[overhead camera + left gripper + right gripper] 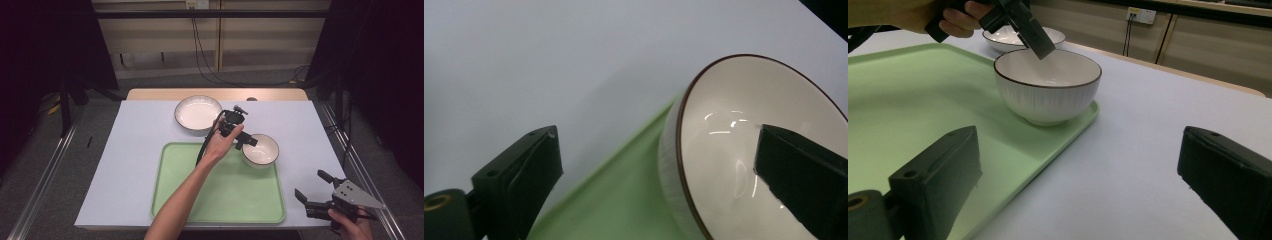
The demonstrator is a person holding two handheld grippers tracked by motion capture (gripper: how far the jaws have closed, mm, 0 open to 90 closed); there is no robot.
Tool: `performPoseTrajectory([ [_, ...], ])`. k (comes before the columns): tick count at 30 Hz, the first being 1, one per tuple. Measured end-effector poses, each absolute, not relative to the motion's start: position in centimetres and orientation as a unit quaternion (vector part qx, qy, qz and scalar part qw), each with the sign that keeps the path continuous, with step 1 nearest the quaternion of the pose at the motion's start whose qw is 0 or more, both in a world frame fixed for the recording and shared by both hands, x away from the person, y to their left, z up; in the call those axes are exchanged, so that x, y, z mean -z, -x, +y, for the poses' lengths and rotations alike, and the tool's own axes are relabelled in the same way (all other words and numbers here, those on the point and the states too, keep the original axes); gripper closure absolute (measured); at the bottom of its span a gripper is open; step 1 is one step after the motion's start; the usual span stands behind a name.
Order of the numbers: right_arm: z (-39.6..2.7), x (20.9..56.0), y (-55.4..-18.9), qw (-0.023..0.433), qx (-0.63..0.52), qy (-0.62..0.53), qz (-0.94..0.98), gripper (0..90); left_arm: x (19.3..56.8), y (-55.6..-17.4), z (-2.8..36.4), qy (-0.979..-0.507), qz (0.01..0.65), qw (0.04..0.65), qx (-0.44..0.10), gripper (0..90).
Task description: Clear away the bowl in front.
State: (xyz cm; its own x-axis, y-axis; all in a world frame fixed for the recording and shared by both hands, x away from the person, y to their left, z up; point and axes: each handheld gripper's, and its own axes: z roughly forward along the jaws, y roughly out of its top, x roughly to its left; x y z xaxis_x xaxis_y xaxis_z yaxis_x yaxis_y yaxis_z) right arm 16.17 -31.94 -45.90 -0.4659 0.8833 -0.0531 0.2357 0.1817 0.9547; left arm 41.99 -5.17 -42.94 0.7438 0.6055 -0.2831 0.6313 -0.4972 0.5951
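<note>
The left gripper (243,138) stands wide astride the bowl's (262,150) rim — one jaw inside, seemingly clear of it.

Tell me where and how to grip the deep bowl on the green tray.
Grip the deep bowl by its thin rim, coming from above with one jaw inside and one outside. It stands upright and open-mouthed at the green tray's far right corner, and its round ribbed wall looks too wide to span. The left gripper, open, already sits astride the rim on the tray side.
</note>
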Motion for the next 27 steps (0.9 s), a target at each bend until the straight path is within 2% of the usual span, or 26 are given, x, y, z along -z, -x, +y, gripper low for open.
performPoseTrajectory([
  [7,-31.9,45.9,-16.2,0.327,-0.496,-0.403,0.696,3.2,42.3,-41.1,-3.4,-0.858,0.342,0.384,-0.012,3.8],
  [13,-31.9,45.9,-16.2,0.329,-0.496,-0.404,0.695,3.2,42.4,-40.0,-2.1,-0.84,0.361,0.401,-0.046,3.1],
  [16,-31.9,45.9,-16.2,0.329,-0.496,-0.405,0.694,3.2,42.4,-39.5,-1.1,-0.827,0.37,0.421,-0.038,2.6],
  [27,-31.9,45.9,-16.4,0.326,-0.495,-0.403,0.697,3.2,41.5,-37.7,1.9,-0.812,0.38,0.438,-0.066,2.9],
])
